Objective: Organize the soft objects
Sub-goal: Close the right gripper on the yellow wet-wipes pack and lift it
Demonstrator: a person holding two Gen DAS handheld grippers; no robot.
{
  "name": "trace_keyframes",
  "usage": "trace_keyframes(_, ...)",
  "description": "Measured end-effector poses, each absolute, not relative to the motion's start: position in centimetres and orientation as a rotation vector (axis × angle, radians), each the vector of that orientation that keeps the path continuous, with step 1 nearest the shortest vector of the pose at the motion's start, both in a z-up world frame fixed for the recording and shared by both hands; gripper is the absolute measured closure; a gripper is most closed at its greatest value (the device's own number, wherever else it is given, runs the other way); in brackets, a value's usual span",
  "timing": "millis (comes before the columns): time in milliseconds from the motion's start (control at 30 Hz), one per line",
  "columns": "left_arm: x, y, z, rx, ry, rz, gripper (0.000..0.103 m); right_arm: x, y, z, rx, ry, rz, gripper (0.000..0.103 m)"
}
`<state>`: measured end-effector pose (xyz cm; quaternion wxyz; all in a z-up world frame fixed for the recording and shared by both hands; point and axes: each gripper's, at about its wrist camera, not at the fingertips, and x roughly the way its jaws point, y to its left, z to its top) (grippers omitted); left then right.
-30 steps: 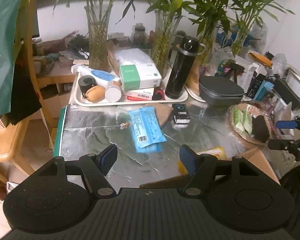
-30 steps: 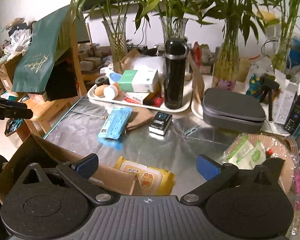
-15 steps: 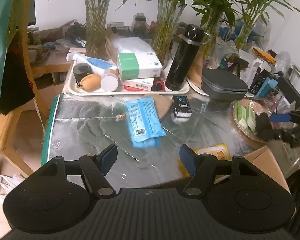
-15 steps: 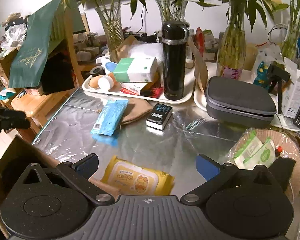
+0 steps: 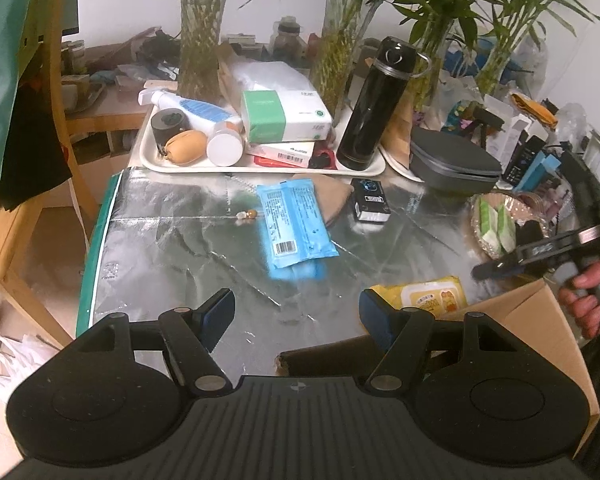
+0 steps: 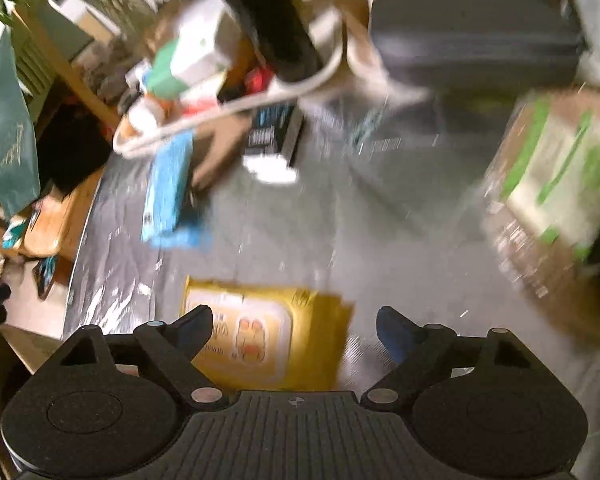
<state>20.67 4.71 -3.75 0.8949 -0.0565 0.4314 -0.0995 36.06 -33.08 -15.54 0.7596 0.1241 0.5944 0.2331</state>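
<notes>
1. Right tongs — closing, nothing gripped, above flat yellow plastic wipes pack on foil-covered desk.
2. Left tongs — open, empty.
3. Next: descend, pinch pack, carry to brown cardboard box.

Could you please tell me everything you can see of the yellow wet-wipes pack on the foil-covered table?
The yellow soft plastic wet-wipes pack lies flat on the silver foil table cover, at its near edge beside the brown cardboard box. Its top carries a white flap label with a cartoon print. The right gripper hangs over it, jaws closing, pads not yet pressing it.
</notes>
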Motion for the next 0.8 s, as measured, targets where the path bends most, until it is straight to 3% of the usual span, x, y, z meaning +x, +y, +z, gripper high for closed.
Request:
trace_keyframes(67, 20.7, 4.7, -3.8, -0.116, 0.898, -0.203, 0.035, 36.6, -32.4, -16.7, 0.289, 1.357, 0.520, 0.006)
trace_keyframes(233, 20.7, 4.7, -3.8, -0.118, 0.900, -0.204, 0.035, 36.9, -29.7, -18.9, 0.245, 1.464, 0.558, 0.008)
trace_keyframes(300, 20.7, 4.8, -3.8, -0.120, 0.903, -0.203, 0.035, 36.9, -28.7, -19.5, 0.220, 1.481, 0.557, 0.021)
trace_keyframes(400, 20.6, 4.8, -3.8, -0.117, 0.907, -0.203, 0.035, 37.1, -28.5, -19.6, 0.295, 1.452, 0.557, 0.031)
trace_keyframes(467, 20.5, 5.0, -3.9, -0.117, 0.908, -0.201, 0.035, 37.7, -29.1, -19.3, 0.382, 1.410, 0.548, 0.052)
trace_keyframes(633, 20.5, 5.3, -4.0, -0.116, 0.913, -0.189, 0.035, 39.6, -30.3, -19.4, 0.474, 1.332, 0.472, 0.089)
trace_keyframes(700, 20.5, 5.4, -4.0, -0.119, 0.913, -0.187, 0.035, 39.7, -30.3, -19.2, 0.456, 1.312, 0.469, 0.098)
trace_keyframes(800, 20.5, 5.4, -4.0, -0.117, 0.913, -0.178, 0.035, 39.6, -29.9, -18.6, 0.391, 1.281, 0.498, 0.098)
